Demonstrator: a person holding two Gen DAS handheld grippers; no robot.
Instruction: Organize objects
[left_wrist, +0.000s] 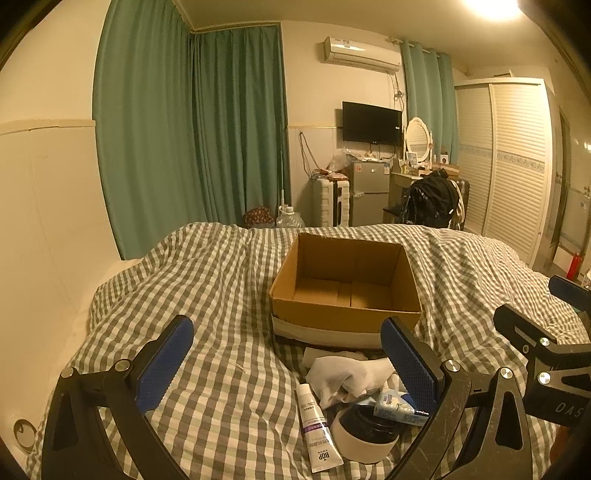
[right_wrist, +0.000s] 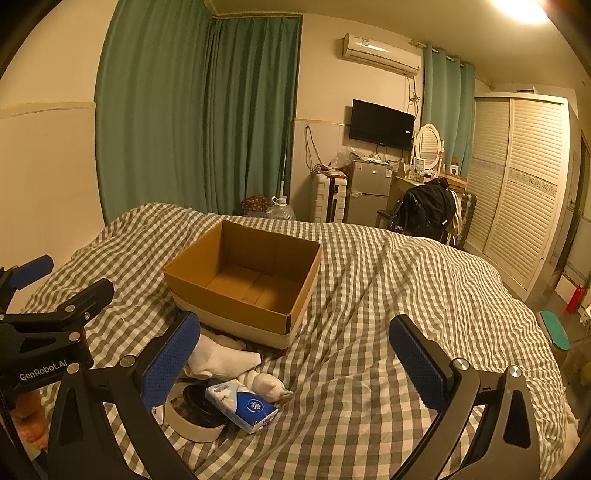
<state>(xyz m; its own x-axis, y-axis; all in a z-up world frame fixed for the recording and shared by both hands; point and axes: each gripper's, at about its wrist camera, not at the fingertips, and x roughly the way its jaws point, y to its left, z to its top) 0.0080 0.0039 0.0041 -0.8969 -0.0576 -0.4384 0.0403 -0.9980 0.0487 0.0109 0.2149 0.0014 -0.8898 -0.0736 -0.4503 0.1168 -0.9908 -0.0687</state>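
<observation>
An open, empty cardboard box (left_wrist: 345, 317) sits on the checked bed cover; it also shows in the right wrist view (right_wrist: 236, 299). In front of it lie white socks (left_wrist: 351, 376), a white tube (left_wrist: 317, 432), a round white-rimmed black container (left_wrist: 365, 432) and a blue tissue pack (left_wrist: 399, 404). The right wrist view shows the socks (right_wrist: 221, 358), the container (right_wrist: 195, 413) and the tissue pack (right_wrist: 243, 404). My left gripper (left_wrist: 288, 354) is open and empty, just behind the pile. My right gripper (right_wrist: 295, 350) is open and empty, to the right of the pile.
The checked bed cover (right_wrist: 388, 295) is rumpled around the box. Beyond the bed stand green curtains (left_wrist: 192, 129), a small fridge (left_wrist: 369, 192), a chair with a black bag (left_wrist: 430, 201) and a louvred wardrobe (left_wrist: 509, 166). A wall runs along the left (left_wrist: 44, 221).
</observation>
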